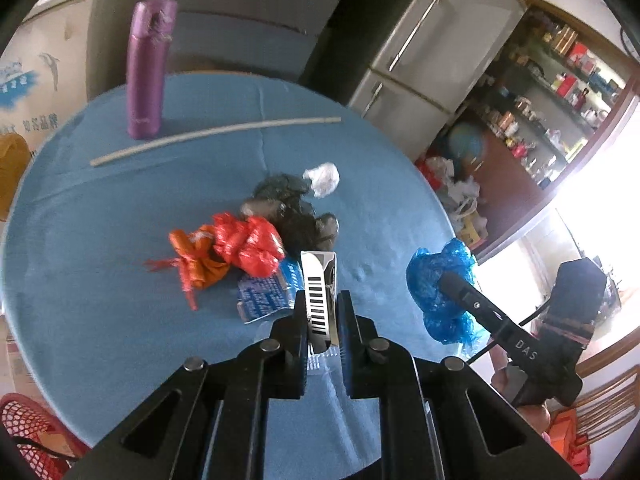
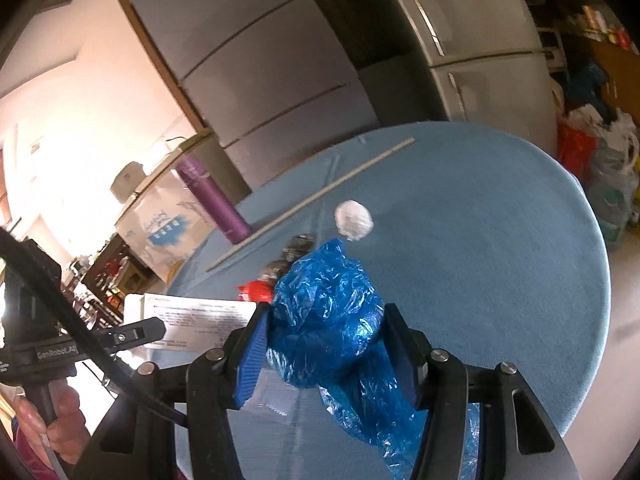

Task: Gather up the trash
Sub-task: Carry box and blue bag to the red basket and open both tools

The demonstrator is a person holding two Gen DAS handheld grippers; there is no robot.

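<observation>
Left gripper [image 1: 322, 312]: jaws pinching a small white carton [image 1: 319, 292] with a barcode, lifted clear of the round blue table [image 1: 120, 340].
Right gripper [image 2: 326, 344]: jaws clamped on a crumpled blue plastic bag [image 2: 328, 320], held above the table.
Mid-table heap, touching: blue printed wrapper [image 1: 264, 296], orange bag [image 1: 198, 258], red bag [image 1: 250, 246], black bag [image 1: 294, 208].
Just beyond: white paper wad [image 1: 323, 178].
Farther: long pale stick [image 1: 216, 132], purple bottle [image 1: 147, 68] upright.
Background: fridge [image 1: 424, 52].
</observation>
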